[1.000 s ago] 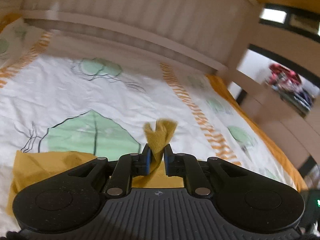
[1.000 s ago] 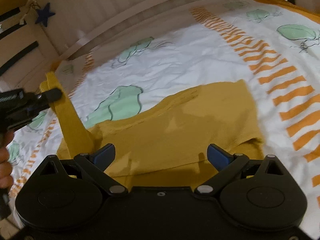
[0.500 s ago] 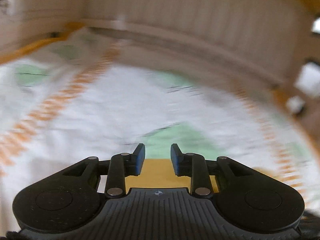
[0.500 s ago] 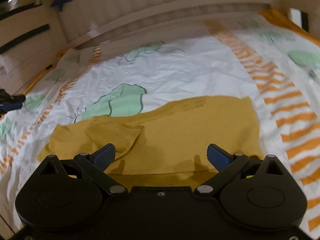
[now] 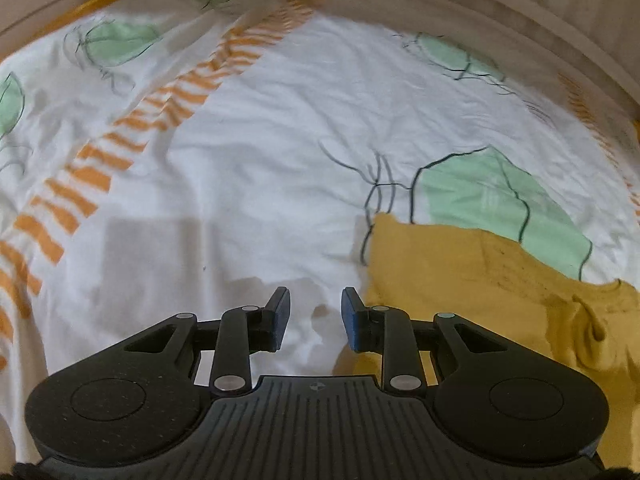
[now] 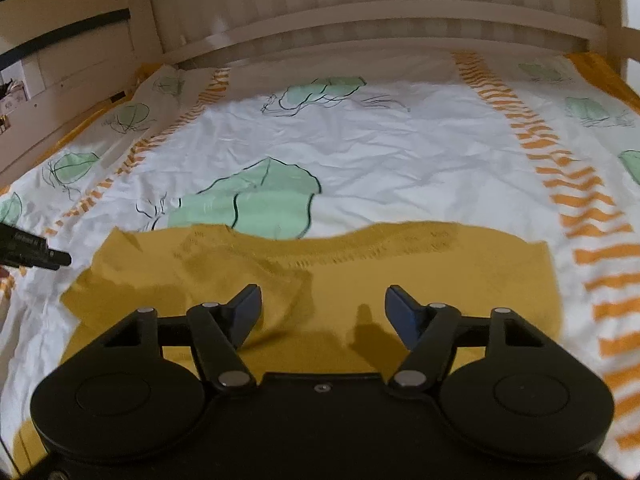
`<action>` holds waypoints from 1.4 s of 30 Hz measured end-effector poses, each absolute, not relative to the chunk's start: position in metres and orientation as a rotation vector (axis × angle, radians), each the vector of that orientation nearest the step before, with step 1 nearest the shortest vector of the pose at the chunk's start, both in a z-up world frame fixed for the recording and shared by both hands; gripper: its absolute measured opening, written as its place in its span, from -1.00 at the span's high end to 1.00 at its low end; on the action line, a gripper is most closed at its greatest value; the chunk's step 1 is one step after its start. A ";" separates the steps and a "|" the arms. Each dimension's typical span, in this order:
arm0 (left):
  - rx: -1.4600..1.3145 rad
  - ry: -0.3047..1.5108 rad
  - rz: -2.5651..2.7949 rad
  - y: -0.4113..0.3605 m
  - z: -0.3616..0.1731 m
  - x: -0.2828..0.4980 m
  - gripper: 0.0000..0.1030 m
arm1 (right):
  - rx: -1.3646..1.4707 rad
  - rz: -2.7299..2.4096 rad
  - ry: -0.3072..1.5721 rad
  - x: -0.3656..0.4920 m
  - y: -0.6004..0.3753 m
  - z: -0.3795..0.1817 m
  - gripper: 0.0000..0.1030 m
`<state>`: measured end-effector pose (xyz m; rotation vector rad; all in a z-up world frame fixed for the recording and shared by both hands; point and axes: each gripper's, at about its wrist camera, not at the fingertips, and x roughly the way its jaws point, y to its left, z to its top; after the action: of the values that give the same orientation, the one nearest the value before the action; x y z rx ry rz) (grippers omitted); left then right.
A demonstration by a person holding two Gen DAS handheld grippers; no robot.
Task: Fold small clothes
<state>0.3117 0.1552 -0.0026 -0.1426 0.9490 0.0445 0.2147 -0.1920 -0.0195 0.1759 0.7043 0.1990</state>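
Starting at the left gripper point(image 5: 315, 312), its jaws are seen narrowly parted with nothing between them, having opened within the last second; only the white patterned bedsheet point(image 5: 248, 168) lies in the gap. The mustard garment point(image 5: 472, 280) is found off to that gripper's right, its near left edge just beside the right-hand fingertip, untouched. At the right gripper point(image 6: 323, 312) the jaws are held fairly wide but have just been closing, and no cloth is pinched; the garment point(image 6: 400, 272) is spread directly beneath and ahead of them. In the right wrist view its long axis is laid across the picture, left to right, with one flap already turned over near the left end. The left gripper's tip point(image 6: 56, 258) is seen there just off the garment's left end. The right gripper is judged the nearer to the cloth's middle, the left to its end.
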 end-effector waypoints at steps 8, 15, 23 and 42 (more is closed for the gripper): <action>-0.140 0.945 0.021 0.153 -0.003 0.310 0.47 | 0.245 0.200 0.878 0.264 -0.175 -0.046 -0.07; -0.159 0.935 0.012 0.156 0.001 0.310 0.47 | 0.294 0.194 0.818 0.249 -0.180 -0.025 0.82; -0.185 0.953 -0.016 0.151 -0.002 0.310 0.47 | 0.280 0.020 0.796 0.209 -0.237 -0.003 0.92; -0.183 0.986 -0.002 0.152 -0.009 0.315 0.47 | 0.273 0.143 0.850 0.263 -0.210 -0.052 0.76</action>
<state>0.3150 0.1519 -0.0094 -0.1835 0.9856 -0.0015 0.2627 -0.2100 -0.0523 0.2732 0.8505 0.1433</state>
